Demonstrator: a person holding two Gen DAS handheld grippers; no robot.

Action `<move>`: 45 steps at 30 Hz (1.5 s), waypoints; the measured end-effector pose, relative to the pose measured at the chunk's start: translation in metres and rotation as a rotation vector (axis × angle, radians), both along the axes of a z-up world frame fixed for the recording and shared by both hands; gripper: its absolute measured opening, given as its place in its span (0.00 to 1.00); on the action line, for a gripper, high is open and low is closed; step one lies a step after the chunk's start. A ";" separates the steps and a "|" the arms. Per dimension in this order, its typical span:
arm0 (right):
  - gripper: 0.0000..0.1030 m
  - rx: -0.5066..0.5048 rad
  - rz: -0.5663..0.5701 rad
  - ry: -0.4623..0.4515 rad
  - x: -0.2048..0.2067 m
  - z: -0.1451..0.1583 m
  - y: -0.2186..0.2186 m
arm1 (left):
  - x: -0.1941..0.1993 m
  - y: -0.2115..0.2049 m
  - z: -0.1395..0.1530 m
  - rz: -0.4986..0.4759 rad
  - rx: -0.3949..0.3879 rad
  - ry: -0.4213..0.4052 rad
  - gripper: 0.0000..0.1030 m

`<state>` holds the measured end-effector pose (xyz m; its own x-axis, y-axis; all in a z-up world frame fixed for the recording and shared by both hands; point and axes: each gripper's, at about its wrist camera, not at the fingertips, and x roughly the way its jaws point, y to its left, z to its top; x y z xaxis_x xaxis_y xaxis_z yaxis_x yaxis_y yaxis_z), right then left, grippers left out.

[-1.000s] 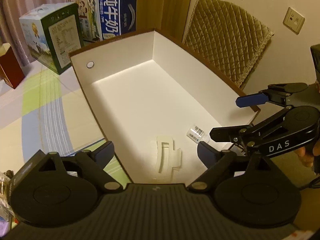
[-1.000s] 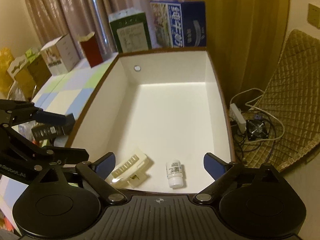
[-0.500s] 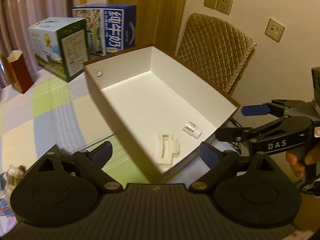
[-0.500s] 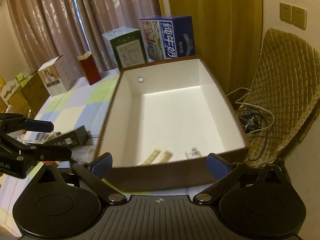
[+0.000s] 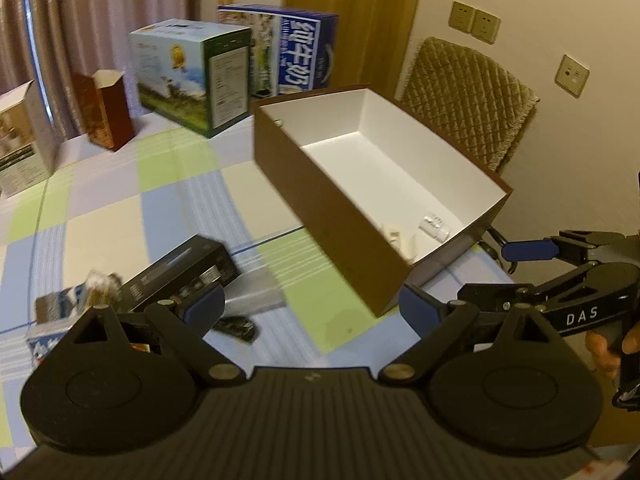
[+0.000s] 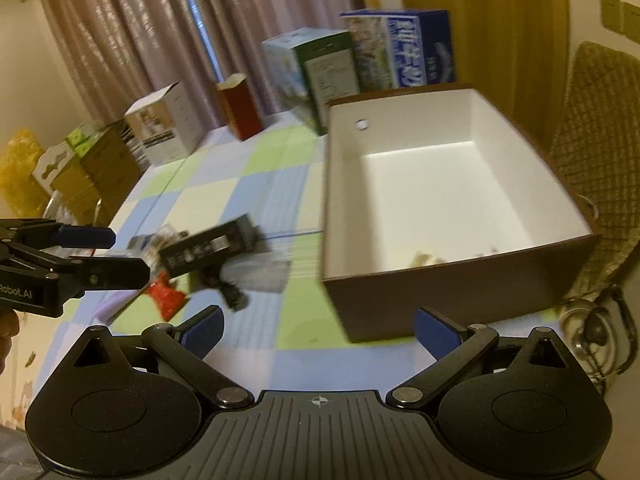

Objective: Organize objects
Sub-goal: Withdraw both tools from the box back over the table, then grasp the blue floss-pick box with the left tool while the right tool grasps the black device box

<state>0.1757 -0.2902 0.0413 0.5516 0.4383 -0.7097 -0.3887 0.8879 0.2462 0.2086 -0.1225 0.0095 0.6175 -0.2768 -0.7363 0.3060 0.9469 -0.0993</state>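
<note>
Two small things, a cream clip [image 5: 394,236] and a little white bottle [image 5: 434,227], lie in the brown box [image 5: 332,216]. More things wait on the worktop [image 5: 120,216], like the black box [image 5: 180,276]. The next job looks like picking one up. Both the left claw [image 5: 308,308] and the right claw [image 6: 318,330] hang wide open and empty above the worktop, near the brown box.

A brown open box [image 5: 340,216] with white inside holds a small white bottle [image 5: 434,227] lying flat beside a cream clip [image 5: 394,236].
</note>
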 end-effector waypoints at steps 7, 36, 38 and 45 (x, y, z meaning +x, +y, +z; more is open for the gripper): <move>0.96 0.003 0.090 0.030 -0.006 -0.015 0.047 | -0.022 0.043 -0.007 0.070 0.002 0.016 0.89; 0.96 -0.091 0.136 0.018 0.018 -0.062 0.135 | -0.045 0.181 -0.071 0.319 0.099 0.091 0.87; 0.96 -0.106 0.138 0.008 0.023 -0.064 0.140 | -0.041 0.187 -0.075 0.329 0.107 0.089 0.87; 0.96 -0.135 0.139 -0.014 0.047 -0.074 0.154 | -0.011 0.203 -0.094 0.369 0.100 0.091 0.89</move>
<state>0.2230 -0.1366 -0.0323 0.5027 0.4125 -0.7597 -0.5124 0.8500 0.1225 0.1974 0.0806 -0.0842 0.5928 0.0275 -0.8049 -0.0627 0.9980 -0.0121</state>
